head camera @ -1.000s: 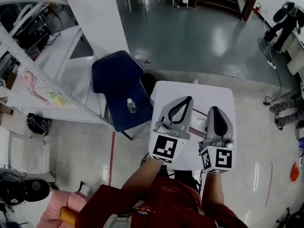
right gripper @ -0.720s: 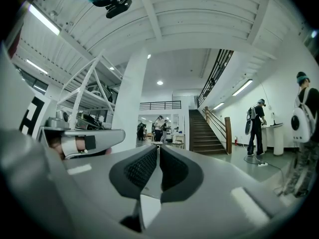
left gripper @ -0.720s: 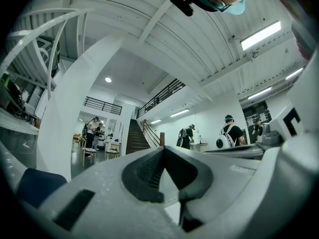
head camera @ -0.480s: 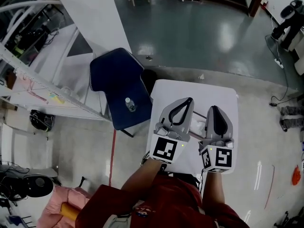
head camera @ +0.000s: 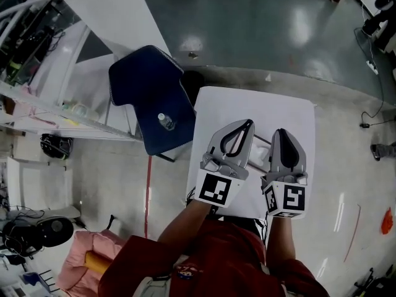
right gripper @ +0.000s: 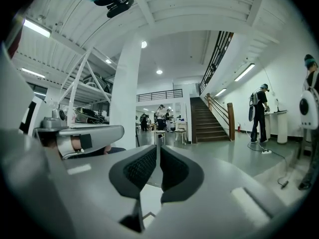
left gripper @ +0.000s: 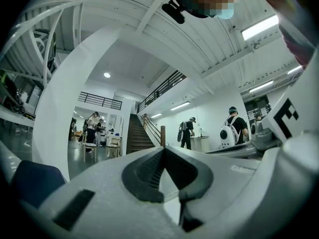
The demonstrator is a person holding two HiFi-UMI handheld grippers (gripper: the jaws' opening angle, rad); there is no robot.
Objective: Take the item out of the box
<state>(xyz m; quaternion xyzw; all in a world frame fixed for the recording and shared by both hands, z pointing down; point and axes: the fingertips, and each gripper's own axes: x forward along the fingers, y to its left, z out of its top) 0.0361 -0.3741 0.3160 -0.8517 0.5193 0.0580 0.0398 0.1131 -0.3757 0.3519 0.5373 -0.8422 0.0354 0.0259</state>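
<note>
Both grippers are held side by side above the white table (head camera: 213, 107), pointed out at the hall rather than down, so no grasp is judged to be begun. The left gripper (head camera: 249, 123) is seen with its jaws met at the tips, nothing between them. The right gripper (head camera: 281, 131) is closed to a thin slit and is likewise empty. Below and between the jaws a pale dark-edged shape (head camera: 260, 155) is glimpsed, possibly the box; the item cannot be made out.
</note>
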